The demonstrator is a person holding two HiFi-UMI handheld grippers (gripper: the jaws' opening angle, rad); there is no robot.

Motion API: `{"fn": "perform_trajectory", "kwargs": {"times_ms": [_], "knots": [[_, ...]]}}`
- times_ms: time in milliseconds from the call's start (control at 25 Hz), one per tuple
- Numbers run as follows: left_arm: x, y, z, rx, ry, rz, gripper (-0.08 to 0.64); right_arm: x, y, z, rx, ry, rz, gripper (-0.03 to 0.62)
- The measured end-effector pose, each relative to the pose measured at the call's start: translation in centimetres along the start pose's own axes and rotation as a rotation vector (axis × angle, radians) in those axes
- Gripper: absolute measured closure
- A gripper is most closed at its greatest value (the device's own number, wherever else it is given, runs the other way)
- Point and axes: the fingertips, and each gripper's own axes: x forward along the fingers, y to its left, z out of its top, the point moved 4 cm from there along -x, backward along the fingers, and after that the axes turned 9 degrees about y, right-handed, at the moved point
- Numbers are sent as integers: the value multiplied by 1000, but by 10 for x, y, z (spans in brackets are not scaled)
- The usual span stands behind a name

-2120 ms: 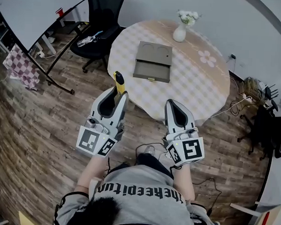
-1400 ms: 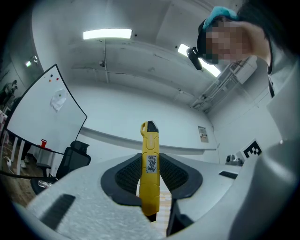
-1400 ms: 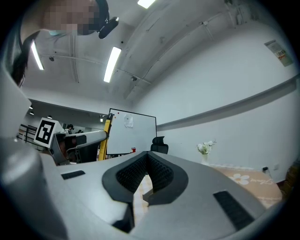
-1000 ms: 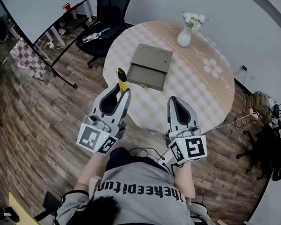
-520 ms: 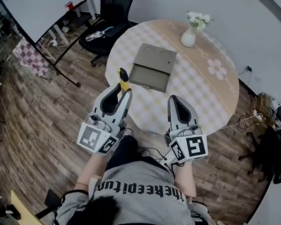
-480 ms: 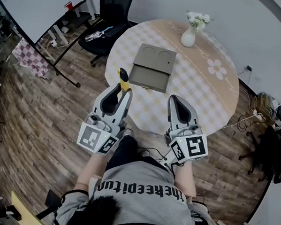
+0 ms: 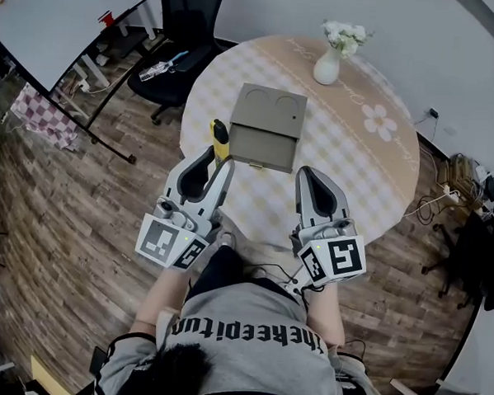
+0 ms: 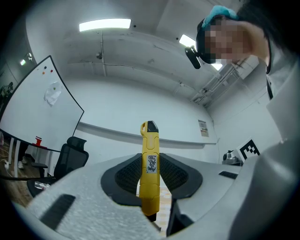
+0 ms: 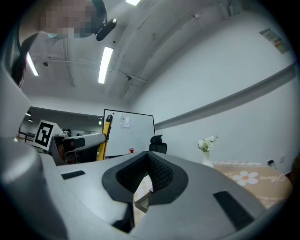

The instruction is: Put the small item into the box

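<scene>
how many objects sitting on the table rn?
2. The box lies midway on the table; the vase of flowers stands near its far edge. The yellow cutter is clamped in the left gripper, not set down. The right gripper covers some near edge.

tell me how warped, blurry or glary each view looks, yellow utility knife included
Head view: sharp, fisheye bowing the round checked-cloth table and wood-plank floor, dark corners. Left gripper view: yellow utility knife crisp, ceiling light strip blown out, round black vignette. Right gripper view: same vignette, white wall curved, no motion blur.
</scene>
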Motion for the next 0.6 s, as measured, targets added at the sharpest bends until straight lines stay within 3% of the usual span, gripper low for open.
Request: {"fn": "perform_trajectory", "kwargs": {"times_ms": [600], "knots": [[41,53,-3,-7,26,-145,436,51,-1,5,11,1,-108,586]]}}
